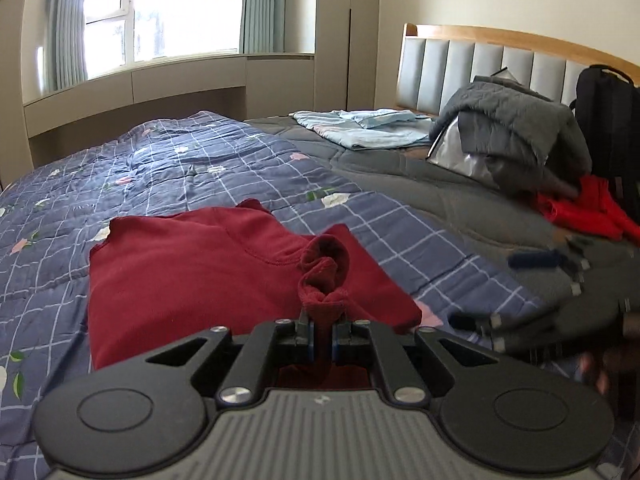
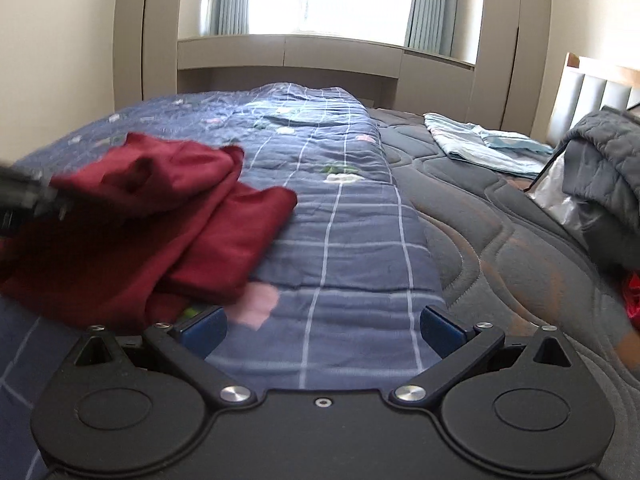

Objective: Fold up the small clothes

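Left wrist view has the left gripper (image 1: 322, 344) clamped tight on a bunched edge of the dark red garment (image 1: 192, 280), the fabric pinched between its blue pads and lifted into a small ruffle above the rest of the cloth. That garment lies on the blue checked quilt (image 1: 160, 168), toward the near edge of the bed, with its far part spread fairly flat. From the right wrist view, the right gripper (image 2: 323, 328) hangs over bare quilt (image 2: 340, 240) with its jaws spread wide and nothing between them; the red garment (image 2: 168, 220) sits off to its left, already doubled over itself in layers.

By my reading the fold is partway through: one flap looks carried across, but the held edge is not yet laid down and the shape is loose and uneven, so smoothing and at least one more fold seem to remain.

Counting what shows: one dark red garment in hand, one bright red heap (image 1: 580, 208) near the right edge of the bed that may be waiting its turn, one pale blue folded cloth (image 1: 360, 128) toward the headboard (image 1: 500, 60), one grey quilted jacket (image 1: 516, 128), one black backpack (image 1: 608, 120), and two grippers
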`<state>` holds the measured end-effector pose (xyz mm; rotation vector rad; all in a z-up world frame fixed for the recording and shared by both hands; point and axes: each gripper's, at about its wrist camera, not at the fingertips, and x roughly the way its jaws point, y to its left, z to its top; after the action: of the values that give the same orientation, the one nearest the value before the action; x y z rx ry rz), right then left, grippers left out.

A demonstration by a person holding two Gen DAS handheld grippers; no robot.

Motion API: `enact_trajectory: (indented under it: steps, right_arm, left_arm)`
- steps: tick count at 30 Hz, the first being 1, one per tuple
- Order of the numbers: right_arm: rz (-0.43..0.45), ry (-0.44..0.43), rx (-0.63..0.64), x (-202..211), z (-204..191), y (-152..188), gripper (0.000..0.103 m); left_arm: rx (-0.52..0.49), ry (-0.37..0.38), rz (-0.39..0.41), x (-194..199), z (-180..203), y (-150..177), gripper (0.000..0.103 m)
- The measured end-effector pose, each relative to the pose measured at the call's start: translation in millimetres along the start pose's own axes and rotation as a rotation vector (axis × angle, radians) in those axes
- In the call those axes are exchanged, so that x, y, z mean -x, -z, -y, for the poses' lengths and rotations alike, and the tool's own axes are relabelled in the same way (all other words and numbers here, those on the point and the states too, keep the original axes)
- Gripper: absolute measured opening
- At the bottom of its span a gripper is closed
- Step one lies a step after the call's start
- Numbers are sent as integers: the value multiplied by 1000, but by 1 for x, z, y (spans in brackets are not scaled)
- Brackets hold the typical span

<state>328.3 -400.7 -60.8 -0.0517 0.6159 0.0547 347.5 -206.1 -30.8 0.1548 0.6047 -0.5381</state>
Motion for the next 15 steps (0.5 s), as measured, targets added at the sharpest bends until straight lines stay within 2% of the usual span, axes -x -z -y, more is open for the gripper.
enact_trajectory:
  steps: [4, 6, 10, 13, 15]
  right_arm:
    - [28, -205, -76, -29, 11, -37, 102]
    - [22, -293, -95, -51, 11, -58, 99]
    - [-66, -477, -143, -103, 2, -95, 80]
    - [-134, -500, -170, -123, -5, -107, 62]
    - [-152, -538, -215, -121, 0, -107, 62]
  left_arm:
    - [11, 1, -4, -6, -3, -1, 7]
    - [11, -4, -2, -6, -3, 1, 7]
    - [27, -7, 3, -5, -4, 2, 7]
    - [78, -5, 11, -2, -9, 4, 7]
    - [119, 3, 18, 0, -13, 3, 7]
